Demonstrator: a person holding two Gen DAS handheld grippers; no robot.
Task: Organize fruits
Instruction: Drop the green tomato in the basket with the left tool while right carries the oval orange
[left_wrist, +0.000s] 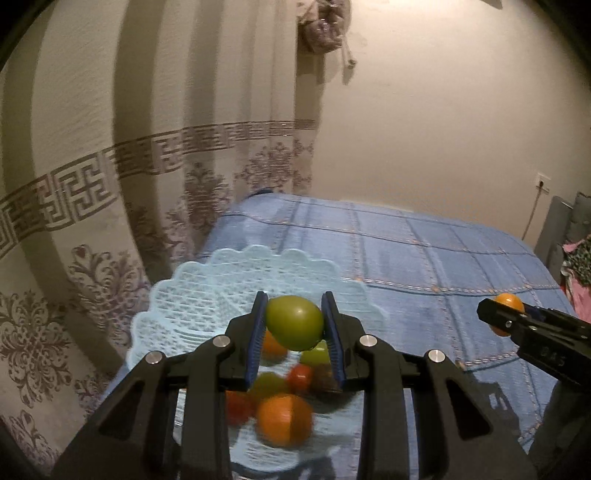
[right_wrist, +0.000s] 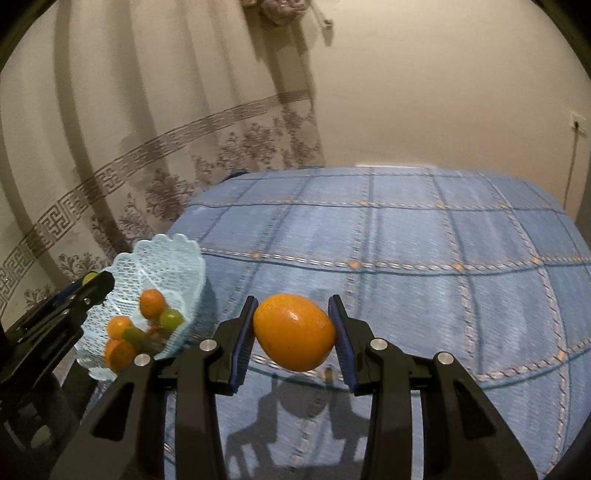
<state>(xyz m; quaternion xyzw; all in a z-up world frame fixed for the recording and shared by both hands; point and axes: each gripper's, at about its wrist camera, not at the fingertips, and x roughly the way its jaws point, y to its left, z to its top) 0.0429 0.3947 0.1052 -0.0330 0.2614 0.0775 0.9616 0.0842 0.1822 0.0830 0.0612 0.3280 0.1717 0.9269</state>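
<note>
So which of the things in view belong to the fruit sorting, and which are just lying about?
Part of the job:
- green fruit, clamped in the left gripper
- orange, clamped in the right gripper
- blue basket
- the fruits in the basket

Just there:
- blue bedspread
- curtain
- wall socket
- clothes at the far right

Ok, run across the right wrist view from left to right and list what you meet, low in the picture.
left gripper → light blue lattice basket holding oranges and green fruits → orange fruit clamped in the right gripper → bare blue checked bedspread
</note>
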